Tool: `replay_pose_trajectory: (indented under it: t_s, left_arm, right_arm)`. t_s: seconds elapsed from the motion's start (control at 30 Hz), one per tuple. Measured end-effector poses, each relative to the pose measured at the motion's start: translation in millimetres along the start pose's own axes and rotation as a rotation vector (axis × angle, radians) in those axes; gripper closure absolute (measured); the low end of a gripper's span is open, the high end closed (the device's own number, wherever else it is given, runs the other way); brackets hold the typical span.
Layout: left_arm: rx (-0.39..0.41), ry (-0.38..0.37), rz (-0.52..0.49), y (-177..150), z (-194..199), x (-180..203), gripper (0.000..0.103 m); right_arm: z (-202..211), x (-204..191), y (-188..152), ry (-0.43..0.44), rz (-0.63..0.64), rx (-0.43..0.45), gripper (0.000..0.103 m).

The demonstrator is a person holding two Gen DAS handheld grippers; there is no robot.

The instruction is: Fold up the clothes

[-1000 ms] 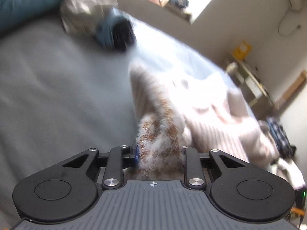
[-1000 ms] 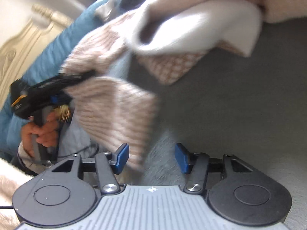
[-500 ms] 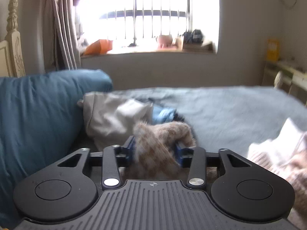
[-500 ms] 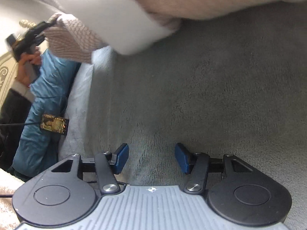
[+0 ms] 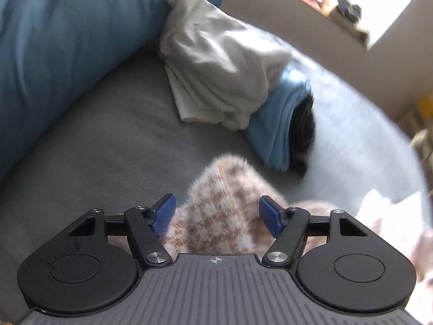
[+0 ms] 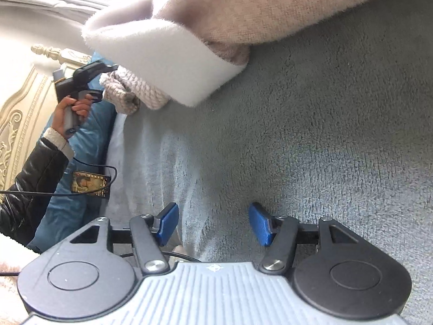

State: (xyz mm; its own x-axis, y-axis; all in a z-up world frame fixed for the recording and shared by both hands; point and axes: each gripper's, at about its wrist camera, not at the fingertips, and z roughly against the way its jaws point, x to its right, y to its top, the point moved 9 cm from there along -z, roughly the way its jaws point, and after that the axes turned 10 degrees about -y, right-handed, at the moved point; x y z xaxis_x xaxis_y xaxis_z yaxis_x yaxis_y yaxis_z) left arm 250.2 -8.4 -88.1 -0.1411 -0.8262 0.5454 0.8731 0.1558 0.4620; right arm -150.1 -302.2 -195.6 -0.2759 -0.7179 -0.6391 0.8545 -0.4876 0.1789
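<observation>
Checkered knit sweater (image 5: 216, 214) lies on the grey bed (image 5: 108, 146); its sleeve end runs lengthwise between the left gripper (image 5: 217, 214) fingers, tip pointing away toward the folded clothes pile (image 5: 224, 81). Left jaws spread, blue pads clear of the knit. Right gripper (image 6: 213, 223) spread wide, empty, over bare blanket. Blue pillow (image 5: 59, 40) sits left of the pile.

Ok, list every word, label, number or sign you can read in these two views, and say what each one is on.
No text can be read in either view.
Small card beside the blue pillow: a printed picture, too small and blurred to read.
Left gripper and right gripper: only a small crosshair mark on each body, no letters.
Yellow thing at the wall: blurred, nothing legible.
</observation>
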Motion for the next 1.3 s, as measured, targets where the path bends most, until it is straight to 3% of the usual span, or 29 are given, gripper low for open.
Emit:
replay_pose_trajectory:
  t_s: [0.07, 0.17, 0.23, 0.37, 0.47, 0.6, 0.8, 0.83, 0.93, 1.07, 1.2, 1.3]
  left_arm:
    - [0.048, -0.057, 0.111, 14, 14, -4, 0.034]
    - [0.134, -0.086, 0.171, 25, 37, -5, 0.034]
    - [0.13, -0.095, 0.133, 19, 48, 8, 0.035]
    - [0.08, -0.212, -0.001, -13, 66, 50, 0.034]
    - [0.002, -0.286, -0.109, -59, 81, 77, 0.033]
    - [-0.134, -0.259, -0.252, -140, 80, 89, 0.033]
    - [-0.171, -0.246, -0.341, -242, 50, 85, 0.033]
    - [-0.166, -0.246, -0.344, -253, 43, 85, 0.033]
    - [-0.12, -0.222, -0.397, -273, 29, 93, 0.033]
    - [-0.053, -0.182, -0.459, -277, 12, 102, 0.034]
    - [-0.024, -0.187, -0.447, -273, 5, 101, 0.034]
    - [-0.034, -0.209, -0.435, -275, 9, 94, 0.034]
  right_arm:
    - [-1, -2, -1, 0.005, 0.002, 0.004, 0.04]
    - [-3, -4, -2, 0.006, 0.009, 0.009, 0.038]
    - [-4, -6, -3, 0.006, 0.013, 0.012, 0.037]
    - [-5, -10, -5, 0.006, 0.022, 0.018, 0.037]
    - [-3, -9, -5, 0.002, 0.032, 0.022, 0.037]
    - [23, 14, -4, -0.011, 0.051, 0.026, 0.036]
    - [34, 5, -4, -0.1, 0.162, 0.062, 0.036]
    - [36, 1, -3, -0.126, 0.194, 0.077, 0.036]
    - [61, -21, 11, -0.251, 0.369, 0.234, 0.036]
    - [82, -61, 29, -0.341, 0.558, 0.425, 0.035]
    - [64, -90, 45, -0.425, 0.707, 0.52, 0.032]
    - [39, -87, 64, -0.477, 0.697, 0.515, 0.03]
